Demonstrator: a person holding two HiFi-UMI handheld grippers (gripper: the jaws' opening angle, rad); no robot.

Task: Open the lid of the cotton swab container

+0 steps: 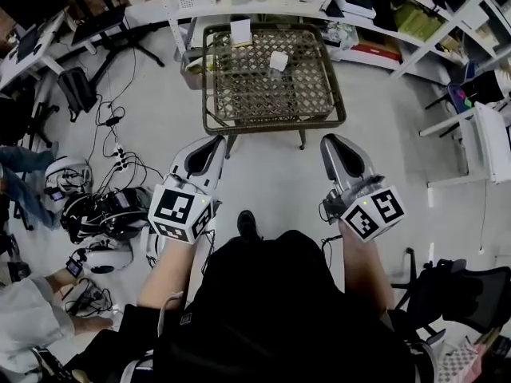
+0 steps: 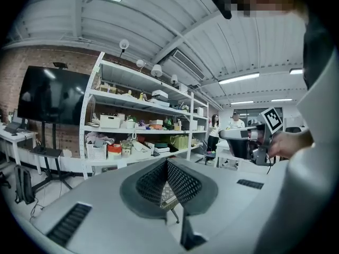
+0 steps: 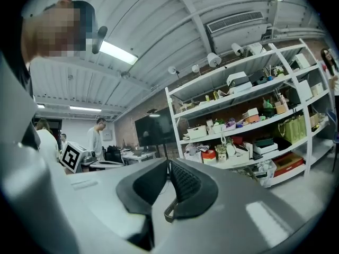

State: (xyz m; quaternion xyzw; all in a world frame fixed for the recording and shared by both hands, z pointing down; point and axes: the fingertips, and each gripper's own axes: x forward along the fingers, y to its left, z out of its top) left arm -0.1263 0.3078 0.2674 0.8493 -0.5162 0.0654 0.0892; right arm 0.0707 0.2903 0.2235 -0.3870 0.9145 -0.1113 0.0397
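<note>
The cotton swab container (image 1: 278, 61) (a small white box, if I read it right) stands on the wicker tabletop (image 1: 239, 102), toward its far side and a little right of the middle. It is too small in the head view to tell whether its lid is up or down. A second white square thing (image 1: 240, 32) sits at the tabletop's far edge, to the left, and is just as hard to identify. Both tongs are short of the tabletop, over the pale floor (image 1: 271, 174) and well apart from the container. The left tongs (image 1: 214, 144) are closed pad against pad; in their own view only a sliver of wicker shows below the pads. The right tongs (image 1: 331, 142) are likewise drawn together at the tips, with a thin slot lower down. Shelves (image 1: 263, 5) beyond the tabletop are cut off by the frame, and the person's dark clothing (image 1: 279, 309) hides the floor nearest the camera.
</note>
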